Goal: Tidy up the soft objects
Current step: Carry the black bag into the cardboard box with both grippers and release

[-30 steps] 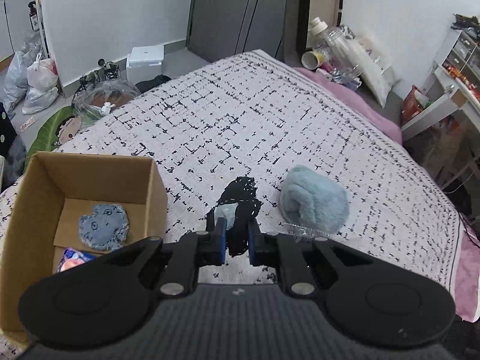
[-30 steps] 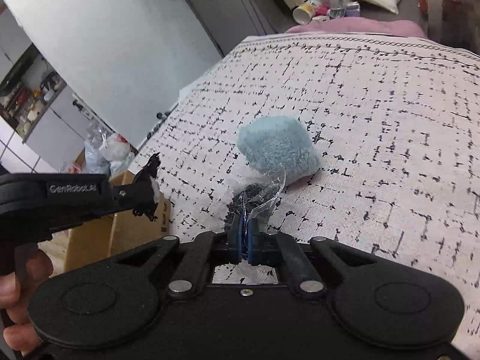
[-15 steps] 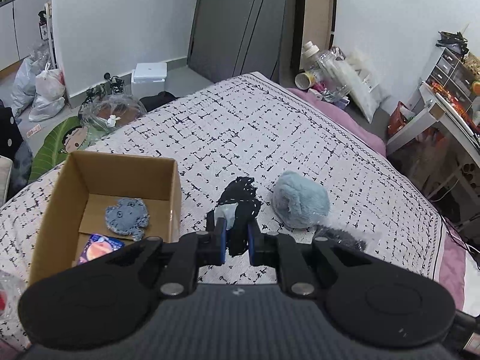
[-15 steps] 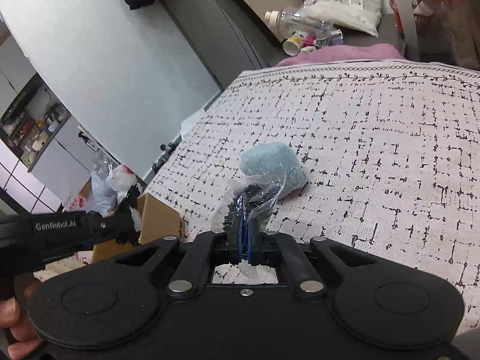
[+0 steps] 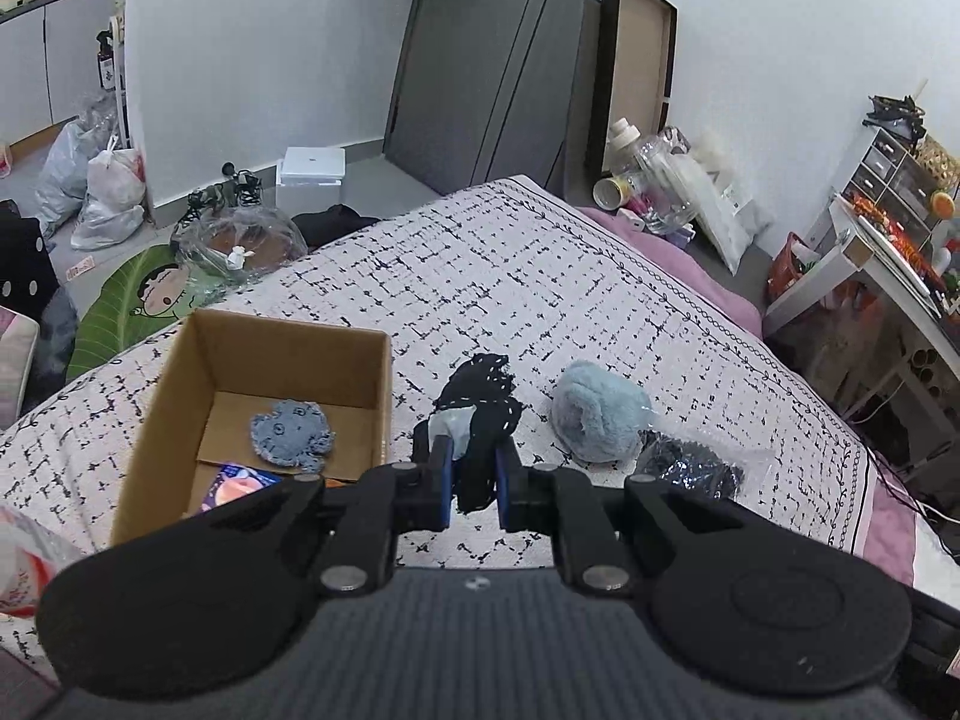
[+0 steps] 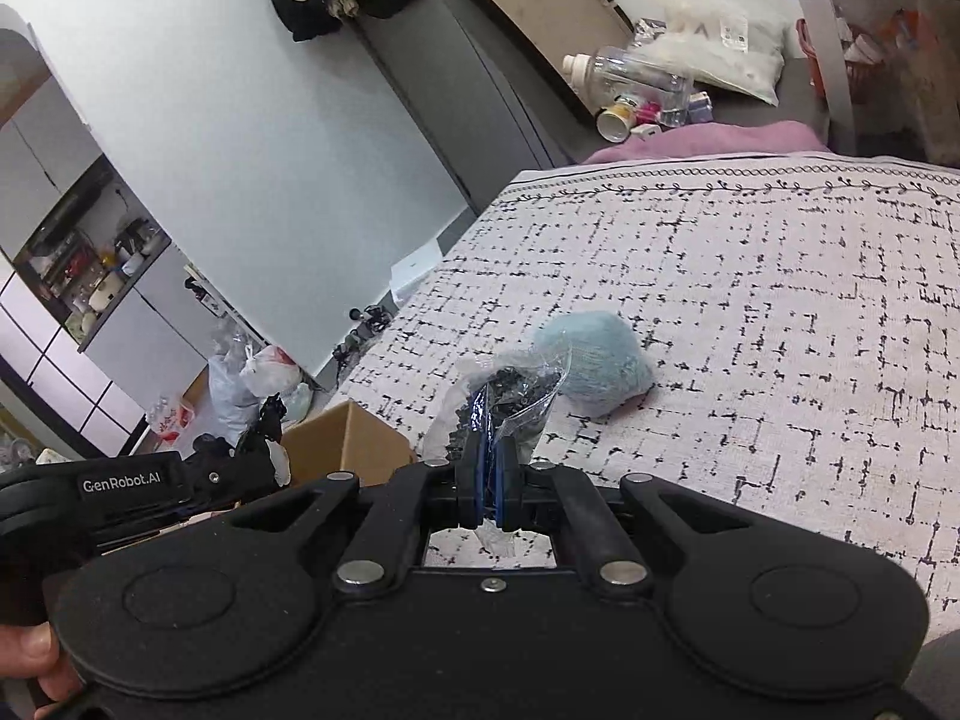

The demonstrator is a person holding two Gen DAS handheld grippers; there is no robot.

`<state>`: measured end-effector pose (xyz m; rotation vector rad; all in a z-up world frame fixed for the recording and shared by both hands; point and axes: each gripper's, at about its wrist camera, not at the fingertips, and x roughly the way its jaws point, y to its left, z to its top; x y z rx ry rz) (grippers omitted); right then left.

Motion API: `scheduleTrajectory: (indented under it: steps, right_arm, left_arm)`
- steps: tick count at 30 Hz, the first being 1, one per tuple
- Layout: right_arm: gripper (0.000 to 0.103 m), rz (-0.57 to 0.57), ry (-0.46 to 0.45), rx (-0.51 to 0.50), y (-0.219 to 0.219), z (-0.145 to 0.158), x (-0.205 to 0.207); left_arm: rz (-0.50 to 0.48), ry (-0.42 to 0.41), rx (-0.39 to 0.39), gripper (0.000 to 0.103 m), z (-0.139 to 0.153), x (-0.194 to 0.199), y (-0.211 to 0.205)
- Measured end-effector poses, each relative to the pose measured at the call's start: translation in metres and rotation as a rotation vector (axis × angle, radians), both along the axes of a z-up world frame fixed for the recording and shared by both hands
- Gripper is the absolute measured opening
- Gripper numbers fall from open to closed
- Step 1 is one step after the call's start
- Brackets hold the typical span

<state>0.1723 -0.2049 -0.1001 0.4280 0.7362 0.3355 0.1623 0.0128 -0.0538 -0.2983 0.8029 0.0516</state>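
My left gripper (image 5: pixel 471 483) jaws clamped on a black dotted fabric piece (image 5: pixel 486 414) | my right gripper (image 6: pixel 489 483) jaws clamped on a clear plastic bag of black material (image 6: pixel 510 390) | fluffy pale-blue plush (image 5: pixel 597 417) on the patterned bed (image 5: pixel 540 276) beyond | open brown cardboard box (image 5: pixel 240 354) at the bed's left edge holds a blue-grey plush patch (image 5: pixel 291 435).

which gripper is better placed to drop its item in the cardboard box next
Left. The left gripper, shut on the black cloth, hangs right beside the cardboard box. The right gripper holds its plastic bag farther away.
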Motion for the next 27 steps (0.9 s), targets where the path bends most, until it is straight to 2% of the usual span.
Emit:
scheduleTrajectory:
  steps: [15, 27]
  right_arm:
    - [0.003, 0.051, -0.028, 0.010, 0.040, 0.015, -0.003]
    - [0.003, 0.093, -0.023, 0.005, 0.078, 0.017, 0.006]
  left_arm:
    - [0.067, -0.029, -0.012, 0.013, 0.008, -0.019, 0.044]
    - [0.134, 0.003, -0.046, 0.013, -0.013, -0.019, 0.087]
